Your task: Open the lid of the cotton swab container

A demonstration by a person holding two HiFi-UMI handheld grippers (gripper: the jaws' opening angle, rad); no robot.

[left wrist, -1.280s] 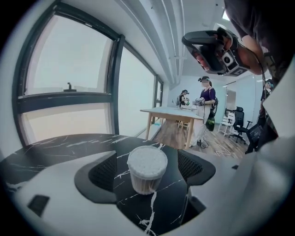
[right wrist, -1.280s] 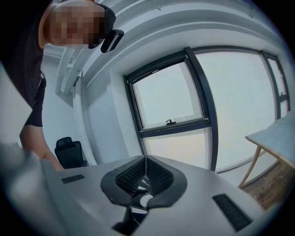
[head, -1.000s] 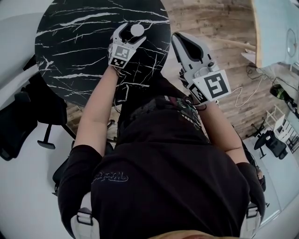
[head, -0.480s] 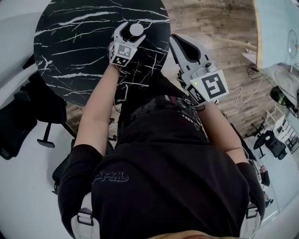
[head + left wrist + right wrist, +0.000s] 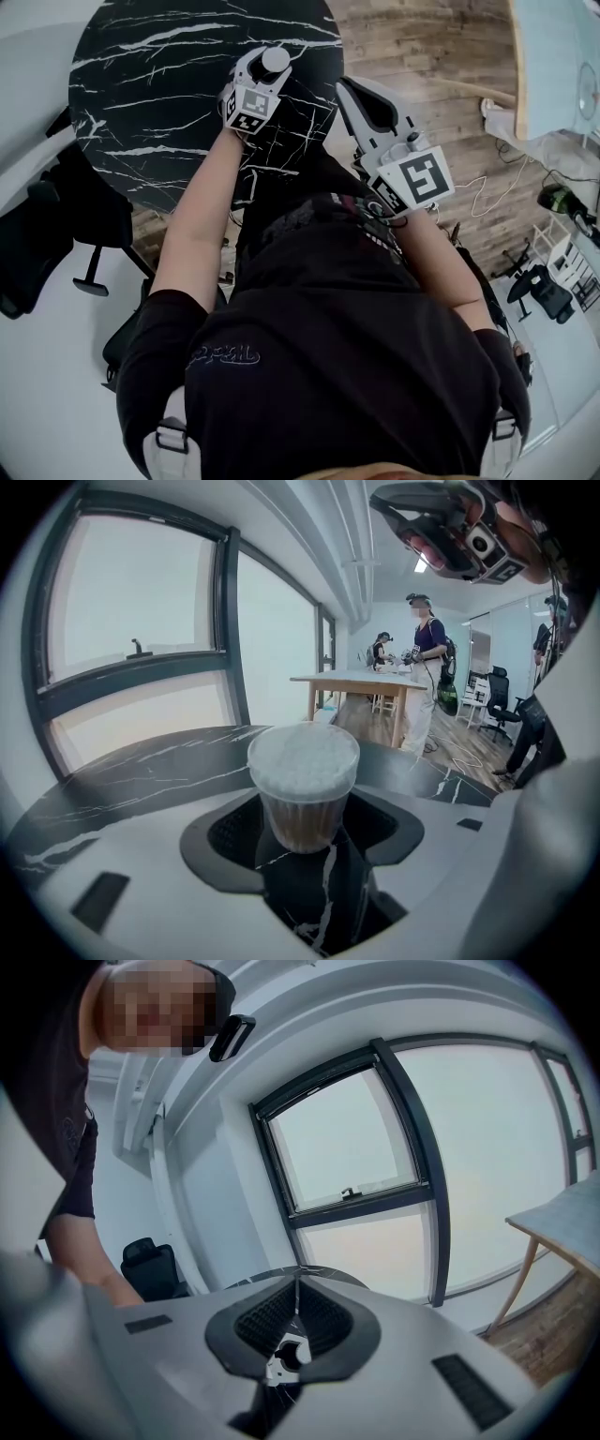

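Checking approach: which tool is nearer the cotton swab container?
Left. The left tool has the cotton swab container between its jaws, which have just been closing on it. The right tool, shut, is apart from it, off to its right.
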